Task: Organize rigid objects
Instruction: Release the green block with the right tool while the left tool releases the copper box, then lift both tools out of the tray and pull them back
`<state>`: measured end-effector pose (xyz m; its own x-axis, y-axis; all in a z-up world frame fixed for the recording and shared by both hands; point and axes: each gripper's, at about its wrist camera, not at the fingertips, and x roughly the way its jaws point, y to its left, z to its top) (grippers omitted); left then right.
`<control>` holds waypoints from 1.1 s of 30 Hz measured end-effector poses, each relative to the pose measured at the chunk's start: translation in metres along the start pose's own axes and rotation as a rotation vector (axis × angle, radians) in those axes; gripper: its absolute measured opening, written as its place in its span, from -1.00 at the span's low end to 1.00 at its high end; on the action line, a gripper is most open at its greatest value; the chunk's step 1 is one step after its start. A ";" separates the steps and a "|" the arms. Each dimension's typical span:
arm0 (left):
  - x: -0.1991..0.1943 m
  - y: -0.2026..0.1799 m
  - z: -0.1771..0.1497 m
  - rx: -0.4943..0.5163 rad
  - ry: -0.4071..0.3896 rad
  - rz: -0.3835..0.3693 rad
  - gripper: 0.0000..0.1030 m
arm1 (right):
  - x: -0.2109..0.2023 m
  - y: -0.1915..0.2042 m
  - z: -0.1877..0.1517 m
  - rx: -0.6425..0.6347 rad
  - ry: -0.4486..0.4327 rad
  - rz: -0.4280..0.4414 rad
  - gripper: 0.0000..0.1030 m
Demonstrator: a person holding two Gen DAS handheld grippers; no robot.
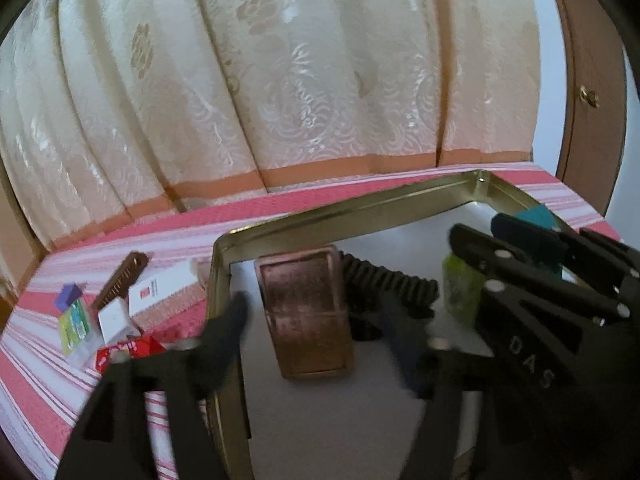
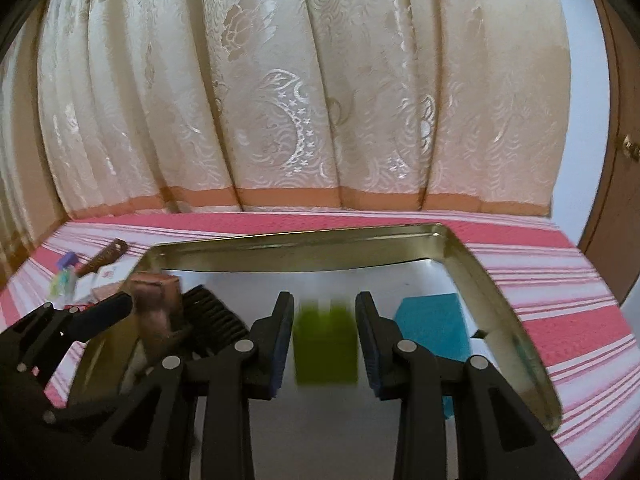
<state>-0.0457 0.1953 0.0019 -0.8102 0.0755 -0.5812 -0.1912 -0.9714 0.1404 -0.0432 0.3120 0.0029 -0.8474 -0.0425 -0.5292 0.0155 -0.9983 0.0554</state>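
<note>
A shallow gold-rimmed metal tray (image 1: 360,204) (image 2: 304,240) lies on a pink striped cloth. In it are a copper-brown box (image 1: 304,320) (image 2: 156,304), a black ribbed comb (image 1: 392,280) (image 2: 216,316), a lime-green block (image 1: 460,292) (image 2: 324,344) and a teal block (image 2: 436,324). My left gripper (image 1: 316,312) is open, its fingers well clear on either side of the brown box. My right gripper (image 2: 324,312) straddles the green block, which is blurred and sits loose between the pads; I read it as open.
Left of the tray on the cloth (image 1: 48,392) lie a brown comb (image 1: 120,276), a white box (image 1: 116,316), a purple block (image 1: 70,292), a red packet (image 1: 132,348) and a clear case. A cream curtain (image 2: 280,100) hangs behind; a wooden door (image 1: 592,120) stands at right.
</note>
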 end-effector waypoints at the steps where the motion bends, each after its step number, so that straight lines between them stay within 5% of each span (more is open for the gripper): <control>1: -0.004 -0.003 0.000 0.019 -0.020 0.009 0.92 | -0.002 0.000 0.000 0.000 -0.011 0.013 0.09; 2: -0.007 -0.006 -0.001 0.031 -0.037 0.018 1.00 | -0.004 0.001 -0.001 -0.003 -0.020 0.017 0.42; 4: -0.007 -0.007 -0.001 0.043 -0.037 0.015 0.99 | -0.009 0.004 -0.002 -0.009 -0.047 -0.003 0.62; 9: -0.007 0.001 -0.001 0.003 -0.033 -0.013 0.99 | -0.024 -0.015 0.002 0.073 -0.132 -0.062 0.66; 16: -0.012 0.006 -0.001 -0.038 -0.065 -0.032 0.99 | -0.026 -0.051 0.001 0.251 -0.140 -0.098 0.69; 21: -0.020 0.016 0.000 -0.080 -0.103 -0.040 0.99 | -0.032 -0.057 -0.001 0.270 -0.169 -0.134 0.69; 28: -0.025 0.035 0.000 -0.148 -0.151 -0.006 0.99 | -0.060 -0.063 -0.006 0.283 -0.330 -0.243 0.78; 33: -0.023 0.038 -0.002 -0.159 -0.148 0.007 0.99 | -0.058 -0.066 -0.005 0.279 -0.327 -0.260 0.78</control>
<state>-0.0333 0.1559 0.0191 -0.8861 0.0892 -0.4548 -0.1046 -0.9945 0.0088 0.0075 0.3803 0.0262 -0.9270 0.2652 -0.2652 -0.3230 -0.9239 0.2053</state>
